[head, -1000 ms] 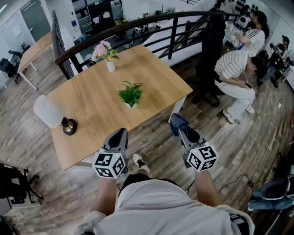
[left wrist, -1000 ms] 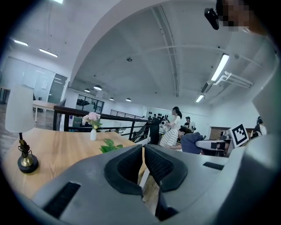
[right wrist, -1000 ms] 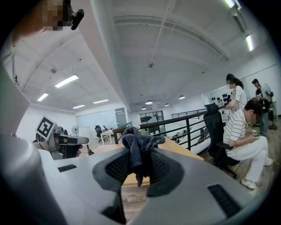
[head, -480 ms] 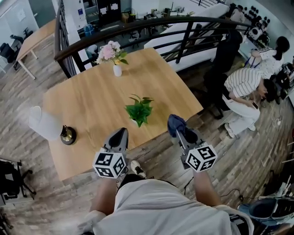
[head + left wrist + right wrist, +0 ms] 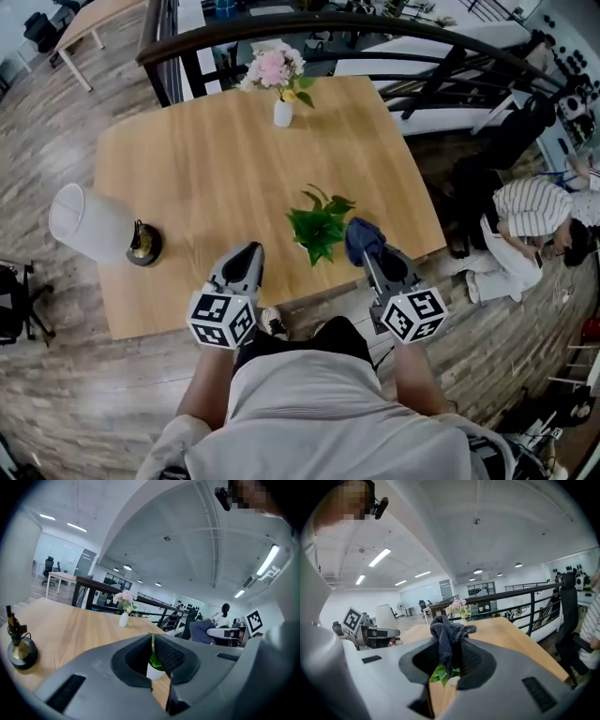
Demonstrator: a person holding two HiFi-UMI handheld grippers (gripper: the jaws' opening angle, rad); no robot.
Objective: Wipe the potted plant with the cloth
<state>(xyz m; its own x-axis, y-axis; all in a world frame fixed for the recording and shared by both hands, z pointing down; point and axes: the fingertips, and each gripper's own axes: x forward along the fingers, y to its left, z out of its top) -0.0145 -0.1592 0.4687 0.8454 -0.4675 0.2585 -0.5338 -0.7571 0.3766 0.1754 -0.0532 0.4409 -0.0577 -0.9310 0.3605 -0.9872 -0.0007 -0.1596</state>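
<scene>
One potted plant (image 5: 319,230) stands near the front edge of the table (image 5: 187,159), just ahead and left of the right hand-held gripper (image 5: 367,253), which is clamped on one bunched dark cloth (image 5: 361,236) and is judged the nearer. The left hand-held gripper (image 5: 247,253), jaws drawn together on nothing, is held farther off, at the plant's other side. One flower vase (image 5: 282,112) and one lamp (image 5: 98,225) are also counted.

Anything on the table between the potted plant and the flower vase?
Nothing: the head view shows bare wooden table between the potted plant and the flower vase.
</scene>
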